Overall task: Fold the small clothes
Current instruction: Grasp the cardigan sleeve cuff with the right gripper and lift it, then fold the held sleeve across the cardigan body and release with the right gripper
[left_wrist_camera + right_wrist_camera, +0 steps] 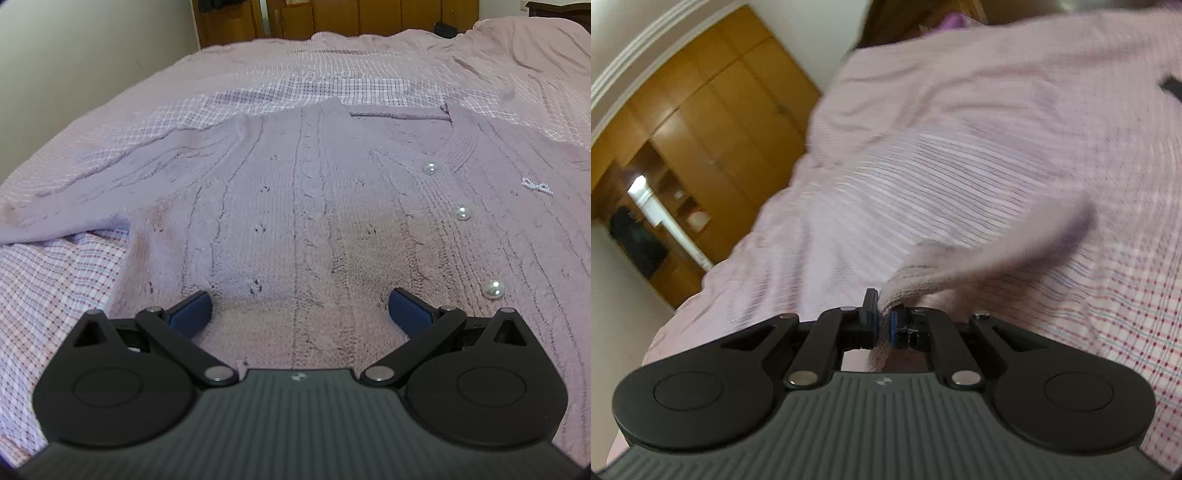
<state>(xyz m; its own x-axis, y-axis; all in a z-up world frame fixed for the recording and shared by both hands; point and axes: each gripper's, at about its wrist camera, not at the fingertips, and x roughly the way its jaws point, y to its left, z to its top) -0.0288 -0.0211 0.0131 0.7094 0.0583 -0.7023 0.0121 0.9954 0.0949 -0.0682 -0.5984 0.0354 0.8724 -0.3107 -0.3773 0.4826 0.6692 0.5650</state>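
Observation:
A lilac knit cardigan [295, 192] with pearl buttons [461, 212] lies flat, front up, on the checked bedspread [258, 92]. Its left sleeve [92, 192] stretches out to the left. My left gripper [299, 310] is open, its blue pads low over the cardigan's lower front, holding nothing. In the right wrist view my right gripper [884, 321] is shut on a lilac knit piece of the cardigan [979, 258], which is lifted off the bedspread [960, 147] and trails to the right. The view is blurred and tilted.
The bed runs back to a wooden wardrobe [332, 18] and a pale wall [74, 55] on the left. In the right wrist view there are wooden cupboards [713, 122] and a white pole [672, 225] beyond the bed edge.

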